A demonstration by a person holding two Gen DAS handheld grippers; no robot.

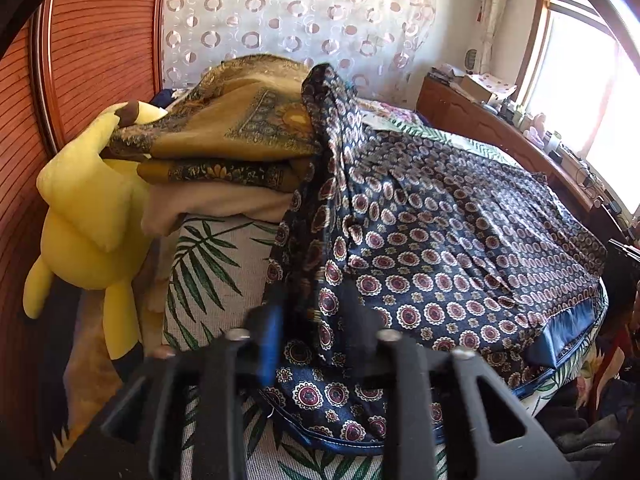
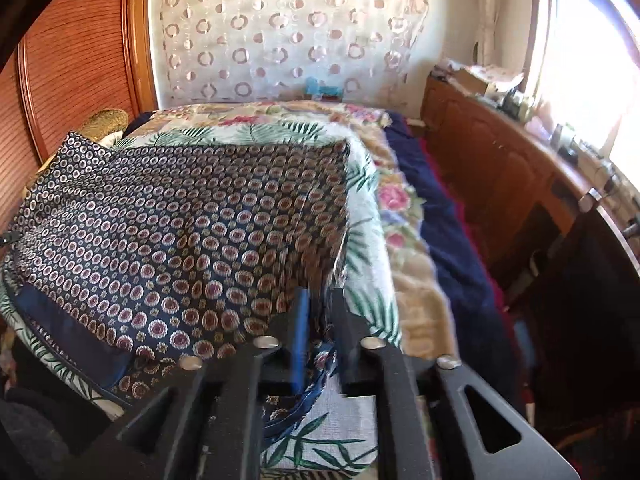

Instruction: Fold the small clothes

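A navy garment with round medallion print [image 1: 460, 248] lies spread over a leaf-print cushion [image 1: 224, 264] on the bed. One corner is draped up against a pile of folded cloths. My left gripper [image 1: 314, 304] stands at the garment's near left edge. Its jaws are apart and a fold of the cloth hangs loosely between them. In the right wrist view the same garment [image 2: 192, 224] covers the cushion [image 2: 360, 280]. My right gripper [image 2: 320, 300] is at the garment's near right corner, its jaws slightly apart with the blue-trimmed hem lying in the gap.
A pile of folded ochre patterned cloths [image 1: 240, 132] sits on the cushion's far left, beside a yellow plush toy [image 1: 88, 216]. A wooden headboard [image 1: 92, 48] stands at left. A floral blanket [image 2: 404, 216] and a low wooden cabinet [image 2: 492, 160] under the window lie to the right.
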